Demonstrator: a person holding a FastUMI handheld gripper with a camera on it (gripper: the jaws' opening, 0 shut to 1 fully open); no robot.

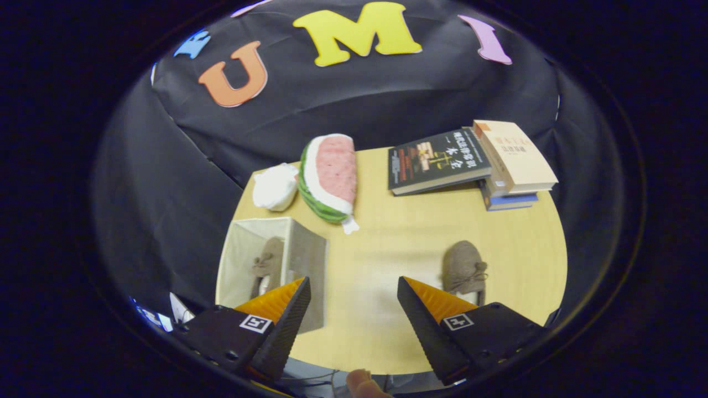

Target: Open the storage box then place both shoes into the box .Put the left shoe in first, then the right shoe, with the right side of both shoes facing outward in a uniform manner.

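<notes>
We hold the gripper (354, 293) above the near part of the wooden table (398, 243) with its fingers spread wide and nothing between them. The storage box (310, 249) stands open just ahead of the left finger, and one shoe (266, 265) already lies inside it. The second shoe (463, 266) rests on the table just beyond the right finger, well apart from the box. We judge the next step to be collecting this shoe. A grasp on its soft upper or the laces could let it twist in the fingers, so that the wrong side faces outward once it is boxed. The box walls look thin and light; a finger catching the near rim during insertion could push or tip the box. The shoe already inside takes up part of the opening, so the second shoe may jam against it. Open tabletop lies between shoe and box, giving a free path across. The watermelon cushion (330, 177), the white bundle (275, 187) and the stacked books (470, 160) sit along the far edge, clear of that path.
</notes>
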